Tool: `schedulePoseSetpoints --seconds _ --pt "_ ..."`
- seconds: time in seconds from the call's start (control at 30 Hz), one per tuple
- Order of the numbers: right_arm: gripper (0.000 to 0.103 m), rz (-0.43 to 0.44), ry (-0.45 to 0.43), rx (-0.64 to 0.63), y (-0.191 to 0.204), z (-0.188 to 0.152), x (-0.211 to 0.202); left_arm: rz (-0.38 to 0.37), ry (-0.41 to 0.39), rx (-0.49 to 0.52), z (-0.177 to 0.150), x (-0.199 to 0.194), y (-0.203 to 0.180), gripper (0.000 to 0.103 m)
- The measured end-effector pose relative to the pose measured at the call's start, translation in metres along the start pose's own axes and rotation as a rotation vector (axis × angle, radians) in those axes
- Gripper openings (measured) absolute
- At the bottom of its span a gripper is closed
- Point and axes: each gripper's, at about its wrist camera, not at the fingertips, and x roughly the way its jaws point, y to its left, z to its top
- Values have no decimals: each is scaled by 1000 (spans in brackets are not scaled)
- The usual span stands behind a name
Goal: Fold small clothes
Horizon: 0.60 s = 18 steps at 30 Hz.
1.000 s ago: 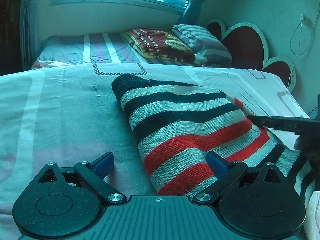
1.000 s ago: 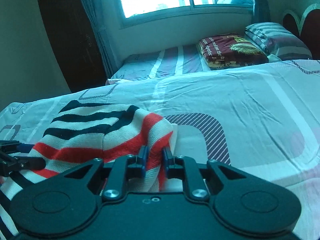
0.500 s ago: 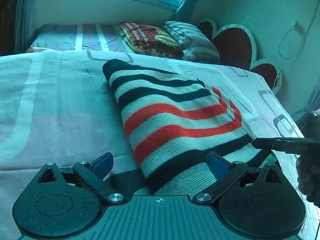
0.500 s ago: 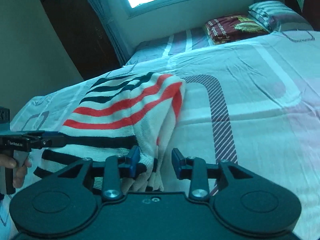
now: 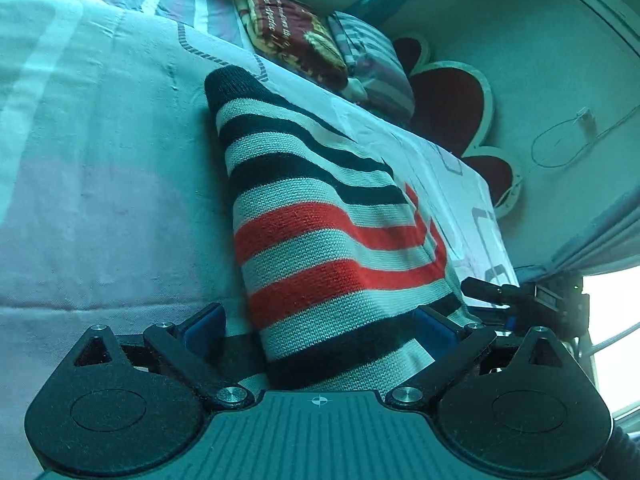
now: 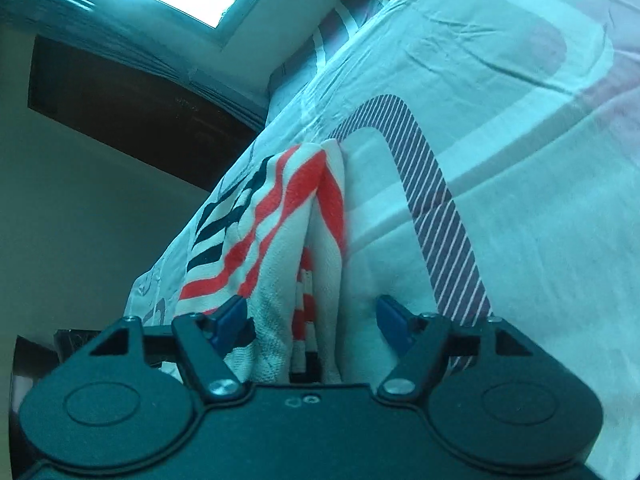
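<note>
The right gripper (image 6: 312, 320) has let go (jaws opening) of the folded sweater (image 6: 280, 264).

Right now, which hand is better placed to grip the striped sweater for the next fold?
Left, probably. The left gripper straddles the sweater, fingers wide. The right gripper is opening off its edge.

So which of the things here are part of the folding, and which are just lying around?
Part of the job:
- striped sweater, folded over on the bed sheet
- left gripper, open around the sweater's near end
- right gripper, its fingers opening, cloth between them

Just lying about:
- red blanket
- striped pillow
- heart-shaped headboard
</note>
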Motion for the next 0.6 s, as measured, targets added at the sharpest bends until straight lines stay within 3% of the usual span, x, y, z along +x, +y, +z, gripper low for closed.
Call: schedulePoseSetpoints --seconds 0.17,0.47,0.6 --pt "72 19 60 -62 8 6 17 -8 30 46 6 11 -5 99" --pt "73 28 80 -133 26 8 35 4 43 123 13 22 -16 99" --pt "57 1 129 -149 23 11 23 18 56 149 13 18 -15 91"
